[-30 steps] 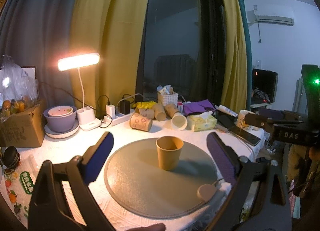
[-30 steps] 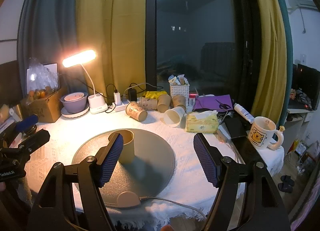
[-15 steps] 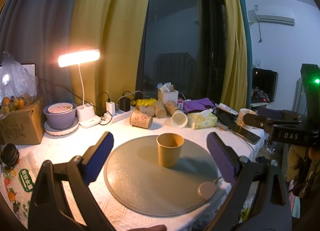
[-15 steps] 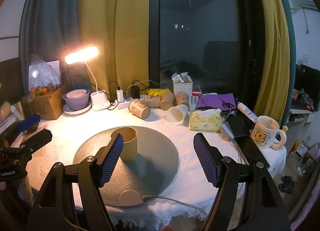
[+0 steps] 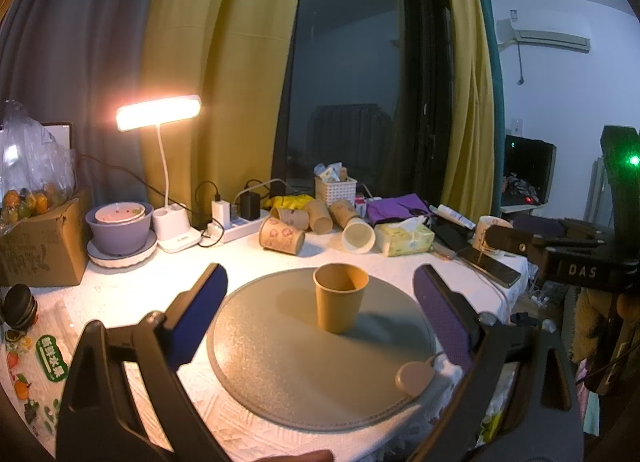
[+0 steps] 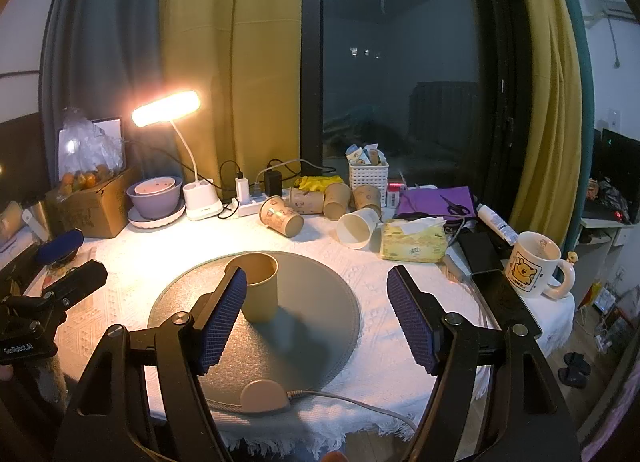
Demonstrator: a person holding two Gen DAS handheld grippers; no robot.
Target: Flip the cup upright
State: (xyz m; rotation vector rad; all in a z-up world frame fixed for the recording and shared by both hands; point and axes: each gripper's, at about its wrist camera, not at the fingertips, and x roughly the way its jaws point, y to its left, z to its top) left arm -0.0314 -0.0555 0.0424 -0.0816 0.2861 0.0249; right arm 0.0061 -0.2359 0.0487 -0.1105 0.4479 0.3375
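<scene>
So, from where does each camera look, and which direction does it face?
Left wrist: sits behind the left tongs, open, facing the upright cup on the round mat; the right tongs' body shows at right.
Right wrist: sits behind the right tongs, open, facing the window; the cup stands by its left finger.
Shared: cup, mat, lamp.

Cup [image 6: 258, 288] lower left behind right tongs' [image 6: 316, 320] pad

A plain tan paper cup [image 5: 340, 297] [image 6: 258, 286] is seen standing upright, mouth up and empty, on a round grey mat [image 5: 304, 374] [image 6: 320, 314]. It is positioned toward the mat's far half, and a shadow is cast beside it on the mat.
</scene>
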